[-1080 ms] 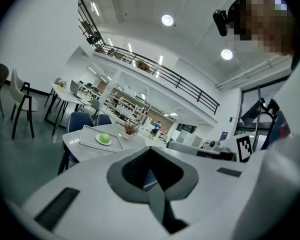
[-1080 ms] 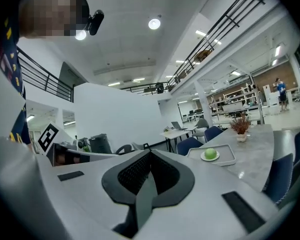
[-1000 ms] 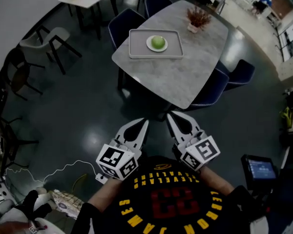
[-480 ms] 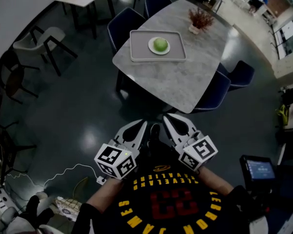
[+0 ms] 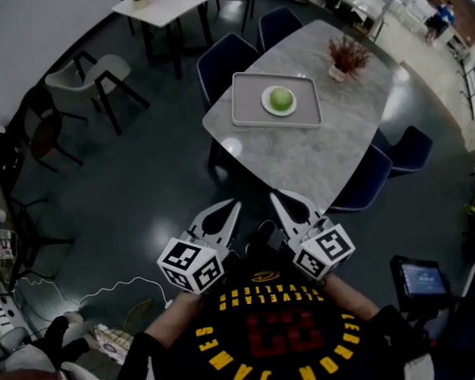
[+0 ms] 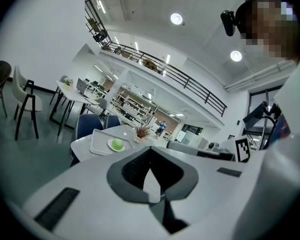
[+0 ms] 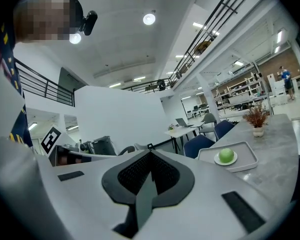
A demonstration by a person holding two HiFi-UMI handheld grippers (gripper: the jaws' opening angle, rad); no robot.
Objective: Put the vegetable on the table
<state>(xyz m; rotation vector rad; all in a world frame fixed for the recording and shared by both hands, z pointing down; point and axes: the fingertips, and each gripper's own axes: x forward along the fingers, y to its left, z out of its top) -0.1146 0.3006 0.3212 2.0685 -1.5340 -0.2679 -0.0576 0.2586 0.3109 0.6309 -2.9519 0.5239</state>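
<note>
Both hand-held grippers were pressed together with nothing between their jaws. The left gripper [image 5: 231, 206] and the right gripper [image 5: 277, 196], white plastic wedges lined with dark ribbed pads [image 7: 140, 176], were held side by side against the person's black shirt [image 5: 261, 331] with its yellow lettering.

The vegetable [image 5: 280, 97], round, smooth and pale green, sat well ahead of both grippers. It lay to the left of where the left gripper pointed and to the right of where the right gripper pointed. It rested on a small round white plate [image 5: 267, 106], inside a rectangular grey tray [image 5: 245, 111] with rounded corners and a raised rim. The tray lay on the far part of a table [image 5: 301, 153] with a mottled, stone-grey top.

Beyond the tray to the right stood a potted plant [image 5: 347, 56] with reddish twigs in a pale pot. Dark blue padded chairs [image 5: 364, 182] were drawn up to the table, one at its near right edge. A stretch of dark, glossy floor [image 5: 142, 180] lay between the grippers and the table.
</note>
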